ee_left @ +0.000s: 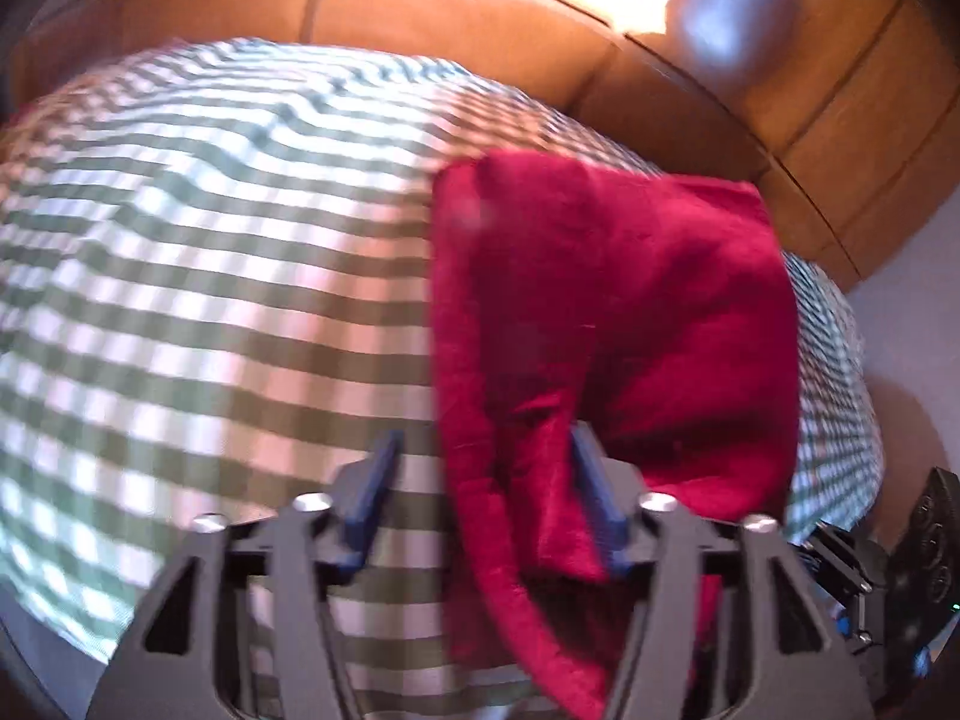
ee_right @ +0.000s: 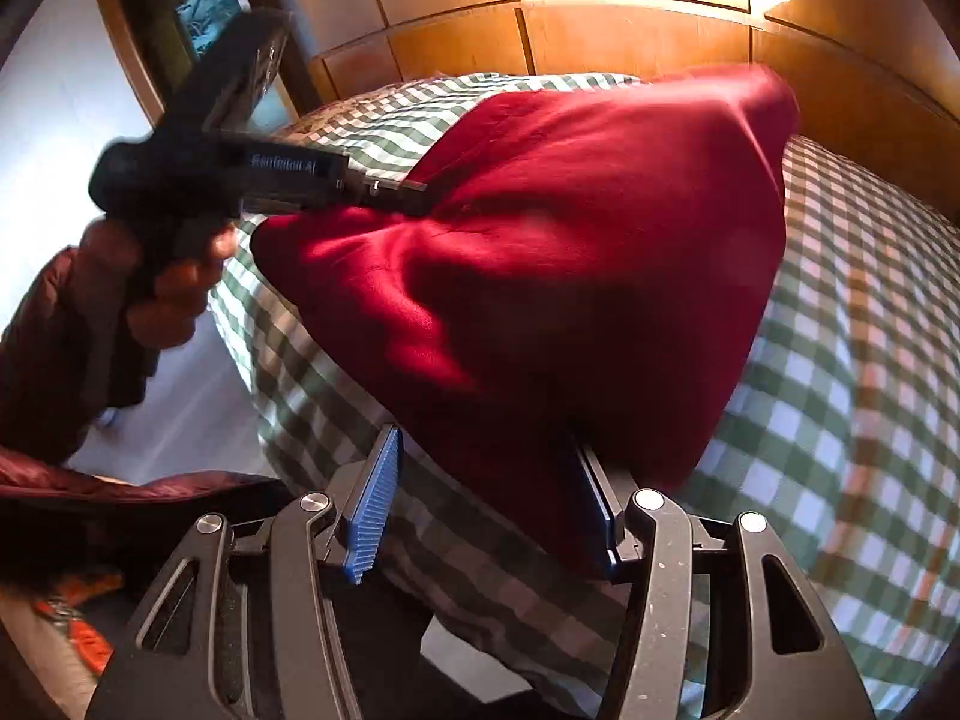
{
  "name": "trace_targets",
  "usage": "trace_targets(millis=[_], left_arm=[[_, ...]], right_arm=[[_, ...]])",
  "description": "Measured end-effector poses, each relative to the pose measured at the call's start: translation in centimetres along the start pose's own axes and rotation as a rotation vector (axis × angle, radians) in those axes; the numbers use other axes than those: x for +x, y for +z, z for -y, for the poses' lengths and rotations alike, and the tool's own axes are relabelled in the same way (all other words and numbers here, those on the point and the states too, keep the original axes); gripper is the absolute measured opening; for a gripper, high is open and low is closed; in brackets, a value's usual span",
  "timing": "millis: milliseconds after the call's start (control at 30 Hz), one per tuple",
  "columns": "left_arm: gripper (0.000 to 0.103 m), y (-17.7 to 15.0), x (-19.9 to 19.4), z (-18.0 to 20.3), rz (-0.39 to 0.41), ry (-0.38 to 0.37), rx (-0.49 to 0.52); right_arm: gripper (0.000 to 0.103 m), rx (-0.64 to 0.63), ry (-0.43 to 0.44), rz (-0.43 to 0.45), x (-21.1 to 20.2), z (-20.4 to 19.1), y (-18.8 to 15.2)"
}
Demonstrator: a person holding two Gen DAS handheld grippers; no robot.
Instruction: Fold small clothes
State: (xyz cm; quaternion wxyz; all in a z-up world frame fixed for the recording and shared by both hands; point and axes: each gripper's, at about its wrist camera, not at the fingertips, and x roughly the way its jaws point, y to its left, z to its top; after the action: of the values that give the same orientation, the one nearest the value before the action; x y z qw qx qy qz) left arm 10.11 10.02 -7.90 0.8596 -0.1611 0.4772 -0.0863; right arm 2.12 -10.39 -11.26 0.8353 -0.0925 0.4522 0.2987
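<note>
Left gripper [ee_left: 483, 498] had its jaws spread wide, the red garment [ee_left: 606, 324] draped against one finger; right gripper [ee_right: 489, 495] likewise stood parted, cloth against its right finger, garment lifted over the green checked bed [ee_right: 852, 324]

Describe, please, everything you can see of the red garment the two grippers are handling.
The red garment is a plain deep-red piece of soft, matte cloth, lifted above the green-and-white checked bedspread. It hangs in loose folds, stretched between both tools. The left gripper meets its upper edge; the right gripper has cloth draped over its right finger, jaws spread apart. A hemmed edge trails down in the left wrist view.
</note>
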Motion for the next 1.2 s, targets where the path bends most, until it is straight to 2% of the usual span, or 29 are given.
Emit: trace_targets(millis=[67, 100, 200, 300, 367, 433, 533, 600, 633, 700, 733, 767, 867, 933, 1000, 1200], left_arm=[[0.062, 0.2, -1.4, 0.0, 0.048, 0.008, -0.023], [0.062, 0.3, -2.2, 0.4, 0.077, 0.014, -0.024], [0.061, 0.9, -4.6, 2.2, 0.166, 0.041, 0.020], [0.061, 2.0, -6.5, 4.4, 0.243, -0.002, 0.065], [0.061, 2.8, -6.4, 5.5, 0.259, -0.025, 0.093], [0.061, 3.1, -5.1, 6.5, 0.250, -0.018, 0.124], [0.056, 2.3, -2.0, 6.8, 0.168, 0.001, 0.142], [0.057, 1.1, 0.9, 5.8, 0.095, 0.086, 0.151], [0.059, 0.7, 1.9, 5.3, 0.088, 0.111, 0.150], [0.061, 0.1, 2.1, 4.3, 0.109, 0.079, 0.126], [0.061, 0.0, 1.8, 4.0, 0.108, 0.073, 0.119], [0.061, 0.2, 1.5, 3.8, 0.109, 0.070, 0.107], [0.059, 0.7, 0.5, 3.7, 0.130, 0.048, 0.080], [0.059, 0.8, -0.2, 3.8, 0.156, 0.066, 0.094], [0.060, 0.8, -0.7, 3.9, 0.166, 0.089, 0.111], [0.064, 1.1, -1.4, 3.6, 0.183, 0.127, 0.122]], right_arm=[[0.055, -0.010, -0.004, 0.004, -0.1, -0.2, 0.2], [0.059, -0.006, 0.009, 0.003, -0.3, -0.1, 0.3], [0.065, 0.046, 0.099, 0.010, -2.1, 1.1, 1.4], [0.065, 0.103, 0.108, 0.101, -4.6, 3.0, 3.1], [0.065, 0.153, 0.079, 0.165, -5.8, 4.8, 4.5], [0.065, 0.192, 0.052, 0.208, -6.0, 6.4, 6.3], [0.058, 0.250, 0.038, 0.219, -4.1, 8.4, 9.3], [0.058, 0.293, 0.015, 0.170, -1.1, 9.8, 11.3], [0.058, 0.291, -0.020, 0.143, 0.6, 10.1, 12.1], [0.058, 0.300, -0.147, 0.050, 4.2, 11.3, 12.6], [0.059, 0.312, -0.170, 0.015, 5.9, 12.0, 12.5], [0.063, 0.290, -0.187, 0.035, 7.1, 12.2, 12.2], [0.063, 0.301, -0.191, 0.083, 6.8, 12.2, 12.0], [0.068, 0.281, -0.204, 0.096, 6.3, 12.1, 11.7], [0.085, 0.279, -0.248, 0.110, 5.6, 11.9, 11.6], [0.090, 0.347, -0.225, 0.158, 2.7, 12.5, 10.3]])
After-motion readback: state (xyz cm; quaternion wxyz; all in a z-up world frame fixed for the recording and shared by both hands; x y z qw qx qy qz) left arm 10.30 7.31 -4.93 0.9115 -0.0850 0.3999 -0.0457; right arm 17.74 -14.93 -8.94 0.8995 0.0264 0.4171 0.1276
